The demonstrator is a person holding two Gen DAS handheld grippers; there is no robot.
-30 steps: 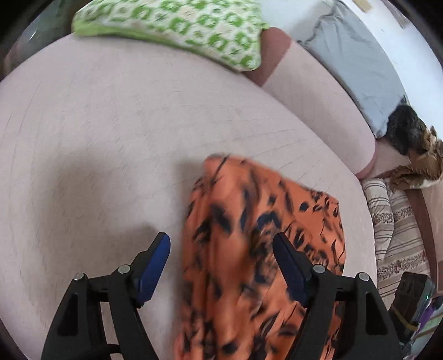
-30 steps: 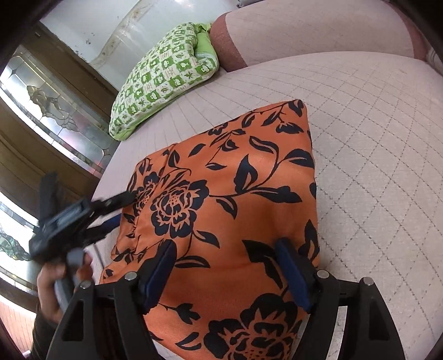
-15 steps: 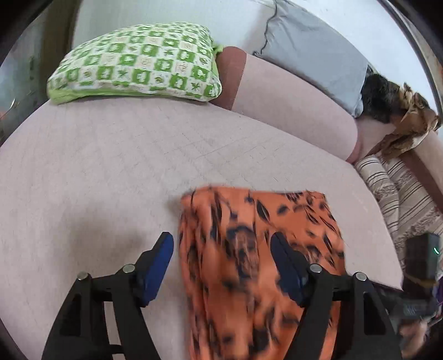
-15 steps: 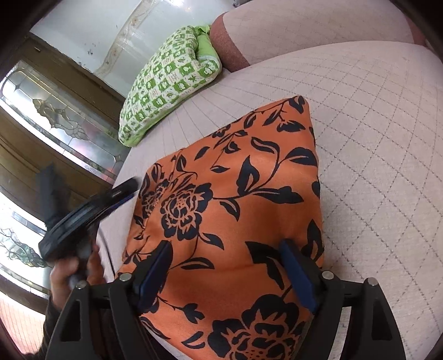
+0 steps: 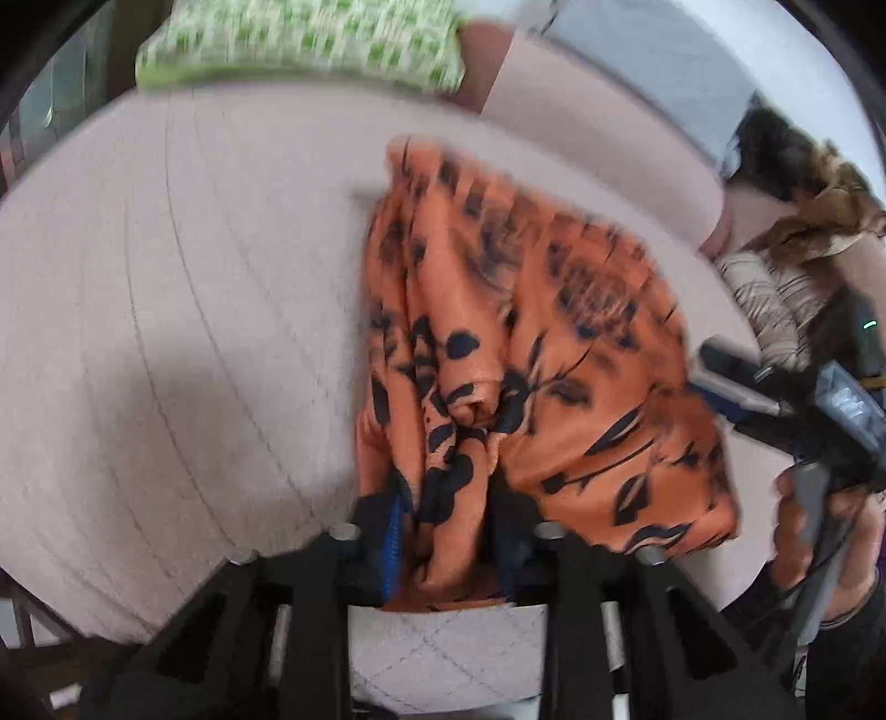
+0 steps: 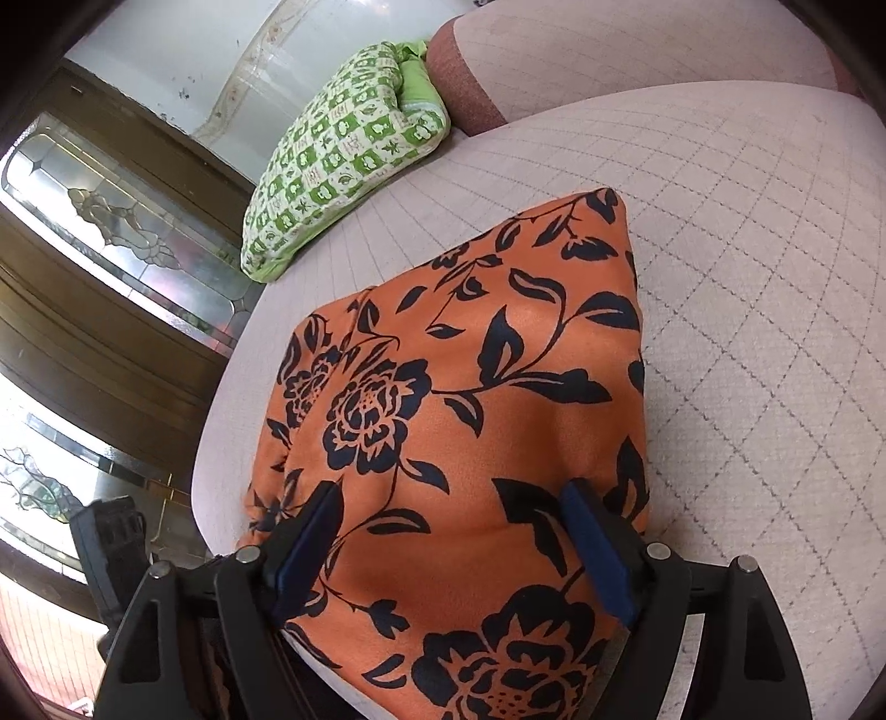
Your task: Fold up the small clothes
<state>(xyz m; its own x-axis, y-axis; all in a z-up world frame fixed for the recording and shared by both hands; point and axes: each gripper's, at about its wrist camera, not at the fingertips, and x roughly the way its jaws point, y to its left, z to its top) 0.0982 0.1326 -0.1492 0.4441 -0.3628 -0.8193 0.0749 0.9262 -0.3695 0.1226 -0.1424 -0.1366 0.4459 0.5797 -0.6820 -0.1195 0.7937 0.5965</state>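
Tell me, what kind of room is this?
Probably a home living room: a quilted pink sofa with a green checked pillow, beside a wooden door with decorative leaded glass. An orange floral garment lies on the seat.

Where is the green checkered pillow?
The green checkered pillow lies at the far edge of the pink quilted cushion, upper left in the right wrist view, beyond the orange flowered cloth and beside the brown bolster.

- The garment (image 6: 470,399) was spread on the cushioned seat (image 6: 747,266), near its front edge.
- A pillow (image 6: 343,160) was placed behind the garment, against the seat's backrest (image 6: 637,50).
- The garment's near edge was bunched between the left hand-held gripper's (image 5: 448,531) jaws.
- The right hand-held gripper (image 6: 454,543) was held over the garment's near part.
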